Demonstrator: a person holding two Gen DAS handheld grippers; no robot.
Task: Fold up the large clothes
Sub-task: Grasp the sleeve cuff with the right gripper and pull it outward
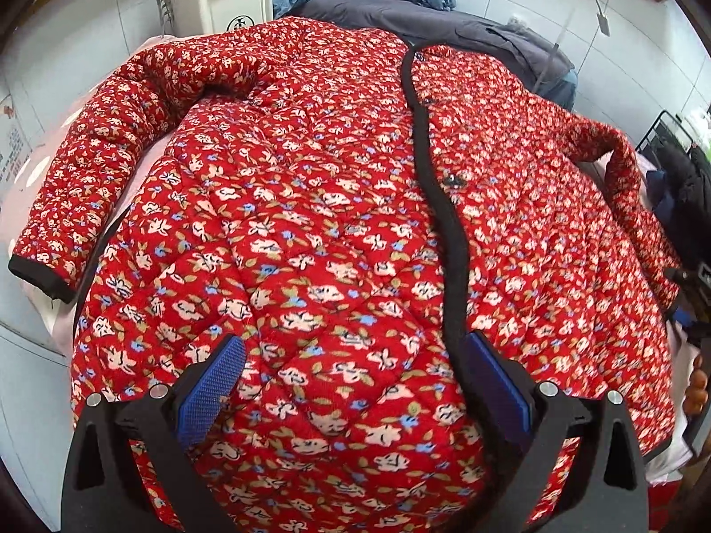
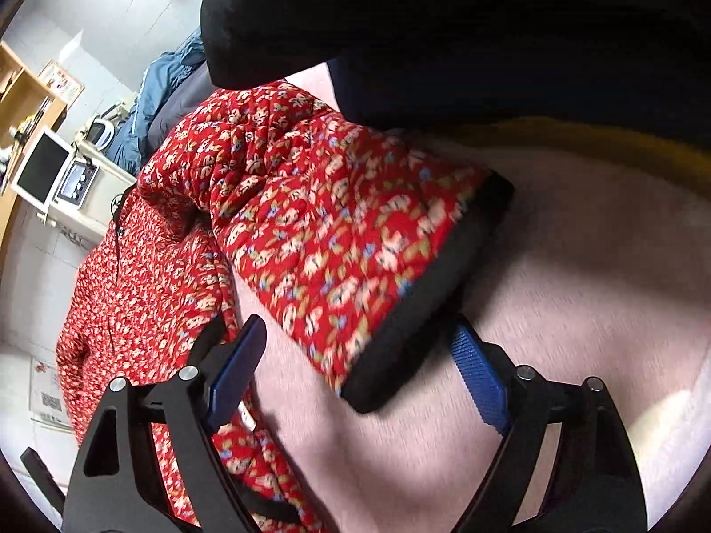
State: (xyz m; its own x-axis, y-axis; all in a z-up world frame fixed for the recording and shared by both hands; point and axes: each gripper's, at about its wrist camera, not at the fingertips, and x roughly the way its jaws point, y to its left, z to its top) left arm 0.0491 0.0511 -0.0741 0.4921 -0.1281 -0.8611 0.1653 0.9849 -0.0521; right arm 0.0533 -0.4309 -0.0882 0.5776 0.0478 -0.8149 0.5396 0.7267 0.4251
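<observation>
I am holding the left tool (image 1: 351, 382) released over the jacket (image 1: 311, 222). My right tool (image 2: 355, 364) is gaping around the jacket's cuff (image 2: 426, 315), not pressing it.

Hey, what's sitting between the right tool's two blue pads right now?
In the right wrist view, the black cuff of the red floral coat's sleeve reaches in between the open right tool, over the bare pink cover.
</observation>
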